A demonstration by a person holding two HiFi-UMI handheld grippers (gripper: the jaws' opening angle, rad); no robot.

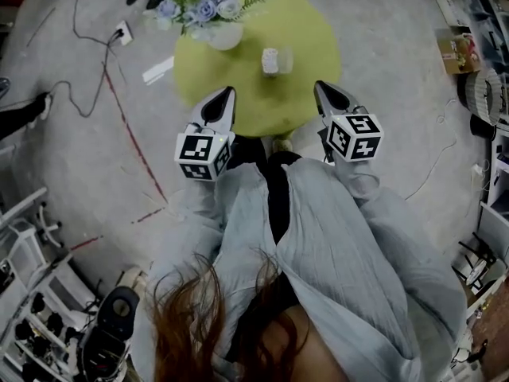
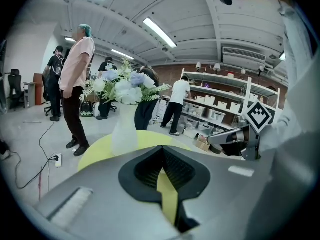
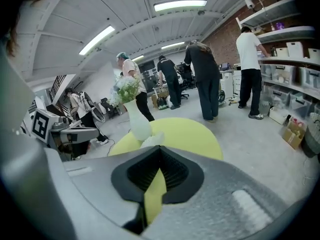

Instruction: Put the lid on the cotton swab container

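Left gripper (image 1: 230,91), right gripper (image 1: 319,86) closed (empty), cotton swab container (image 1: 270,60) ahead between them

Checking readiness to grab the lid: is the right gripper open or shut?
Shut and empty. Right gripper fingers meet at their tips; only the green table shows through the slit.

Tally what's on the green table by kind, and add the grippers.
Vase of flowers: 1
Swab container: 1
Lid: 1
Grippers: 2, left gripper and right gripper
Total: 5
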